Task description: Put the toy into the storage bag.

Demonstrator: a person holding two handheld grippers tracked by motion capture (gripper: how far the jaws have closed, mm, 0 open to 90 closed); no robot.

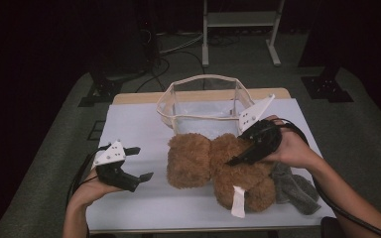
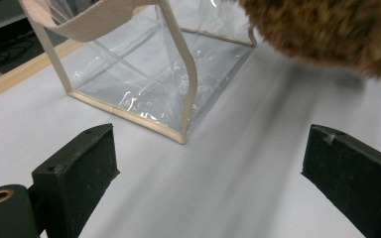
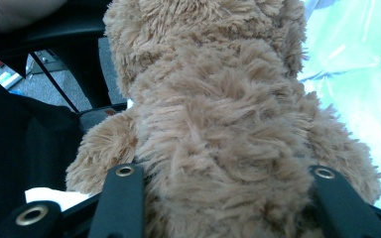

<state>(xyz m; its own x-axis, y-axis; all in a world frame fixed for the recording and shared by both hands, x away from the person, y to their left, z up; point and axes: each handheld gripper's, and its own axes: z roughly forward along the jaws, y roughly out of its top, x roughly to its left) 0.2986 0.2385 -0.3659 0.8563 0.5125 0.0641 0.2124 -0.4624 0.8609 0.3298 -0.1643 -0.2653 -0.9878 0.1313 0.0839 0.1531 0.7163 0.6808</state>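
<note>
A brown plush teddy bear point(image 1: 218, 166) lies across the white table cover point(image 1: 139, 208), with a white label hanging at its lower end. My right gripper point(image 1: 238, 157) is shut on the bear's body; in the right gripper view both black jaws press into the fur point(image 3: 218, 148) on either side. Just beyond the bear stands a clear plastic bag point(image 1: 203, 101) with cream trim and handles, its top open. My left gripper point(image 1: 140, 162) hovers left of the bear, open and with nothing in it. Its view shows the bag point(image 2: 144, 74) ahead and a patch of fur point(image 2: 327, 29) at upper right.
A grey cloth point(image 1: 295, 187) lies on the table under the right hand, beside the bear. The table's wooden far edge point(image 1: 129, 97) shows behind the bag. Stand bases and cables sit on the floor beyond the table.
</note>
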